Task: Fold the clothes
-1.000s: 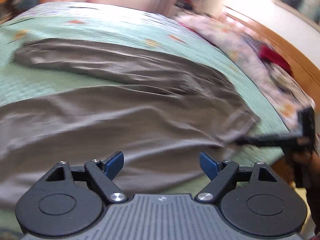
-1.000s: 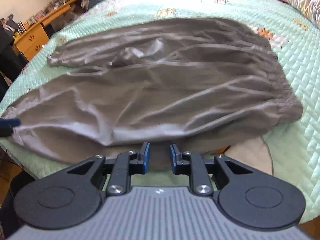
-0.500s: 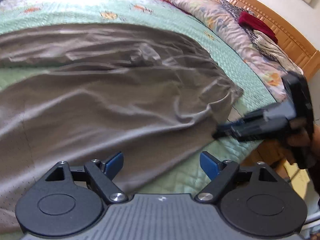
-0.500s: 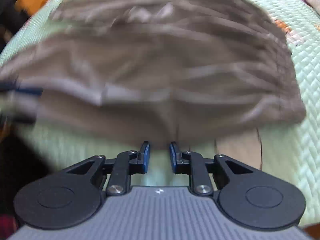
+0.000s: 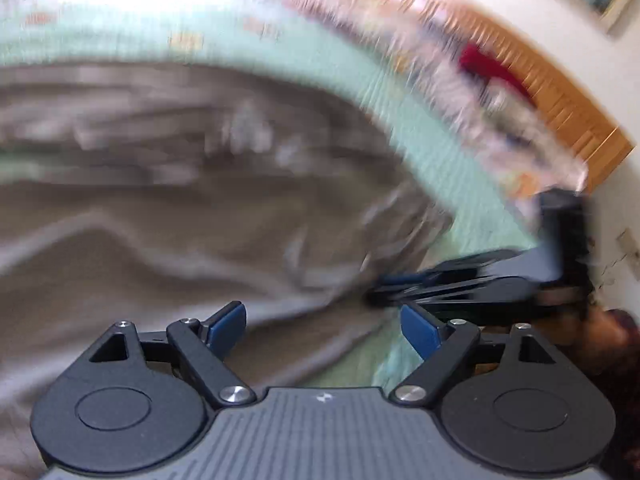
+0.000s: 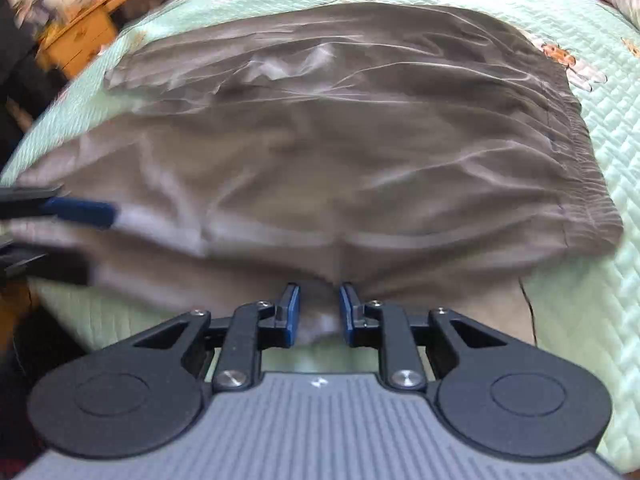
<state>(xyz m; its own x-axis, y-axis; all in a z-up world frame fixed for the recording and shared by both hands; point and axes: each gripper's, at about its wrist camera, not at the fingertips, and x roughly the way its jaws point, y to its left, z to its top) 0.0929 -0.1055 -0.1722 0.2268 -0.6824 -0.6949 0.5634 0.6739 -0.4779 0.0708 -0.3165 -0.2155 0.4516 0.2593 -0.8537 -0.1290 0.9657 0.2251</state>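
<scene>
Grey trousers (image 6: 360,160) lie spread across a mint green bedspread (image 6: 600,80), with the gathered waistband (image 6: 580,184) at the right. My right gripper (image 6: 318,300) is at their near edge, its blue pads narrowed on a bunch of the cloth, and folds run in toward them. In the blurred left wrist view the trousers (image 5: 200,240) fill the middle. My left gripper (image 5: 320,316) stands open over their near hem with nothing pinched. The right gripper (image 5: 376,288) reaches in from the right, close to it. From the right wrist, the left gripper (image 6: 96,240) shows at the left edge, over the trouser leg.
A floral quilt (image 5: 460,92) with a red item (image 5: 488,64) is heaped against the wooden headboard (image 5: 560,92). A wooden dresser (image 6: 80,36) stands beyond the bed's far left corner. The bed edge runs just under both grippers.
My left gripper has swung along the near edge toward the right gripper and now sits close beside it, still open. The right gripper has stayed at the same spot on the cloth.
</scene>
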